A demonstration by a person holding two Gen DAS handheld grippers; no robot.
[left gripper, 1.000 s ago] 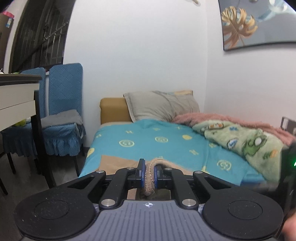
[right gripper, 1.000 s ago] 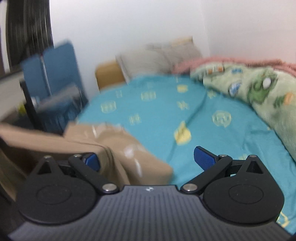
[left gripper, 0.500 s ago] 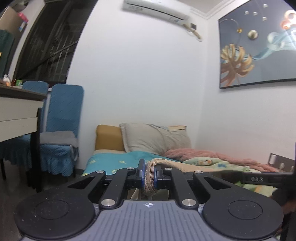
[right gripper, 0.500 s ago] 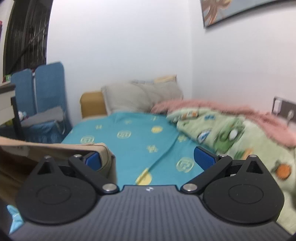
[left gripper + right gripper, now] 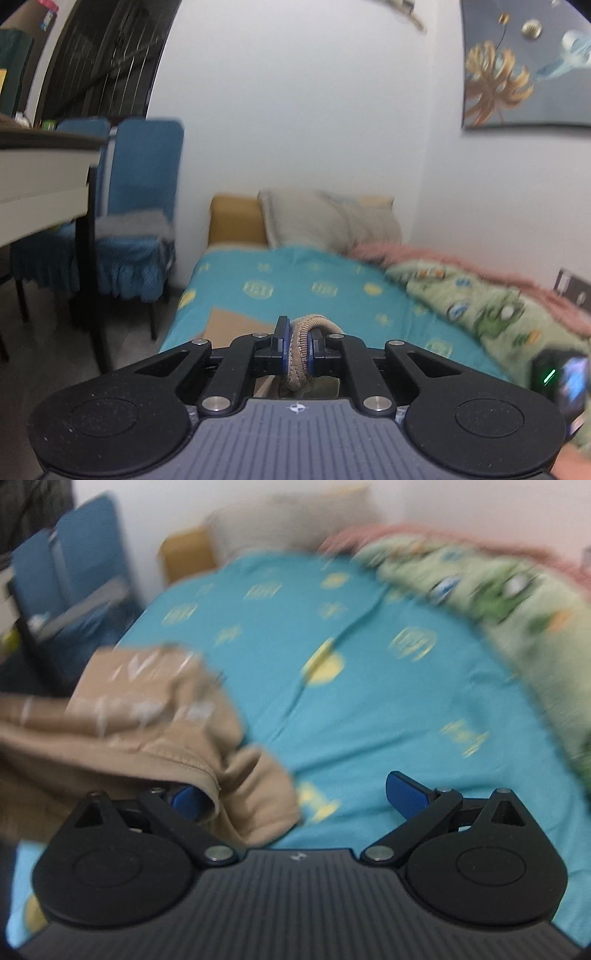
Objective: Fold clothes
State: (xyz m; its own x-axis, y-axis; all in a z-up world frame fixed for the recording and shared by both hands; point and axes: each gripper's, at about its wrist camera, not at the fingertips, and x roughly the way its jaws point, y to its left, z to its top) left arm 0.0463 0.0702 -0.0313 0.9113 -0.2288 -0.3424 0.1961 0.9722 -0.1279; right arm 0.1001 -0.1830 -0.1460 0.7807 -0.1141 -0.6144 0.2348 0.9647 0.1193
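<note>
Nearest in the left wrist view, the left gripper (image 5: 298, 349) is seen with its jaws drawn almost together, and a ribbed tan hem (image 5: 303, 350) of the garment is pinched between the two blue pads. In the right wrist view the right gripper (image 5: 297, 803) is held with its jaws spread wide; nothing is clamped between them, though a seamed edge of the tan garment (image 5: 147, 723) is draped over the left-hand pad (image 5: 186, 799), so that this pad is partly hidden. The other pad (image 5: 404, 794) is left bare above the sheet.

One garment is counted. It is bunched on the near left part of the bed, and pale markings can be made out on its upper surface, too blurred to be read. In the left wrist view a flat tan patch of it (image 5: 232, 325) is seen just beyond the fingers.

One bed is covered by a turquoise sheet (image 5: 351, 657) printed with yellow motifs. Along its right side one green cartoon blanket (image 5: 498, 587) is heaped, and one pink blanket (image 5: 443, 262) is laid behind it against the wall. At the head, one grey pillow (image 5: 332, 219) is propped beside one mustard cushion (image 5: 236, 219). Left of the bed, two blue-covered chairs (image 5: 140, 206) are stood beside one table (image 5: 44, 173). One picture (image 5: 524, 66) is hung on the wall.
</note>
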